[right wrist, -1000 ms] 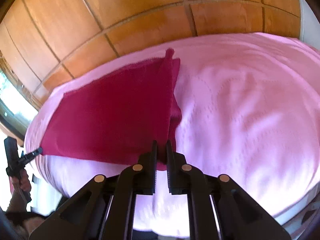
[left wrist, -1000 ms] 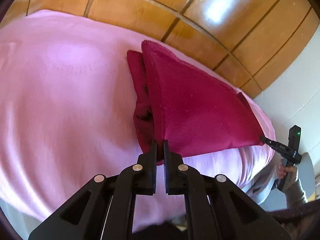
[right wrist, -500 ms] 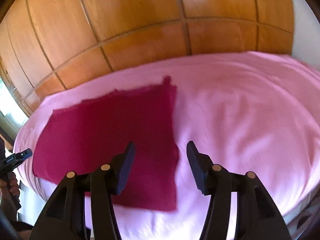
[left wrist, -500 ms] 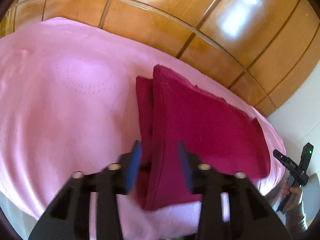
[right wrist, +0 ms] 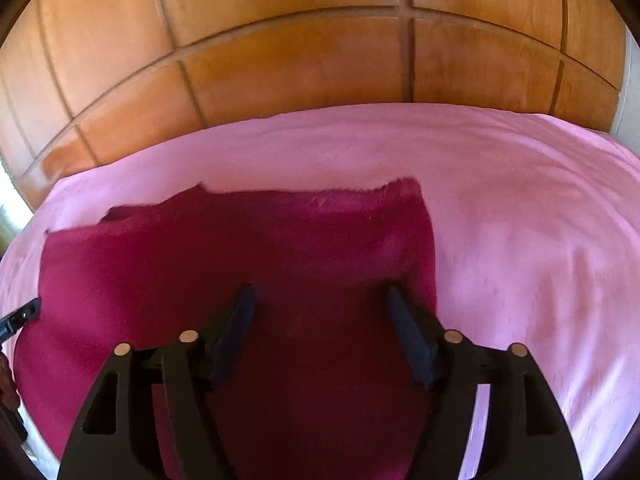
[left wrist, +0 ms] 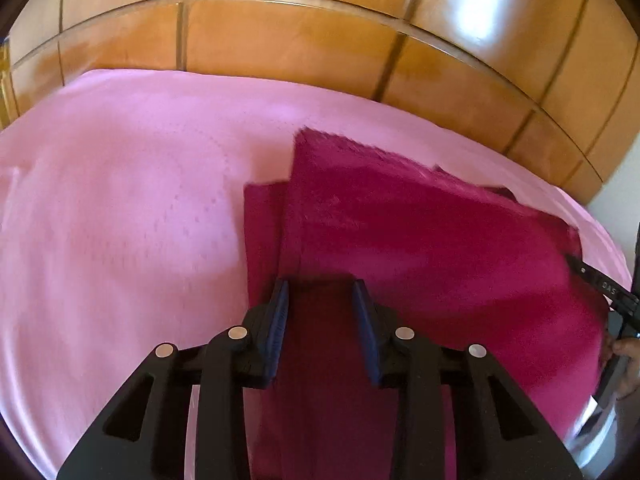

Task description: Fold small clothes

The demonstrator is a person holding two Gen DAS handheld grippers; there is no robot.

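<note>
Moved since a second ago: both tools have let go of the crimson cloth (left wrist: 420,248), which was lifted into a peaked fold between them and now lies flat on the bed.
Bed: pink bedspread (left wrist: 120,208) fills most of both views, lightly rumpled, with nothing else lying on it that I can see.
Headboard: glossy wooden panels (right wrist: 304,60) run along behind the far edge of the bed.
Cloth position: toward the near edge of the bed, folded over on itself; in the left wrist view a narrower under-layer shows just beside the top layer's left edge, so the two layers do not line up exactly.
Meaning for the task: one fold looks laid down and released; judging by its broad outline, a further fold is probably wanted, and the offset edges may need squaring first.
Right tool (right wrist: 320,300): pads well apart and opening wider, hovering over the near right part of the cloth, nothing pinched between them.
Left tool (left wrist: 320,300): pads apart but drawing together, over the near left strip of the cloth; cloth is seen beneath the gap, but I see no pad pressing on it.
Person: part of a hand (left wrist: 626,350) holding the right tool shows at the edge of the left wrist view.
Containers: none in view, so nothing to report inside any.
</note>
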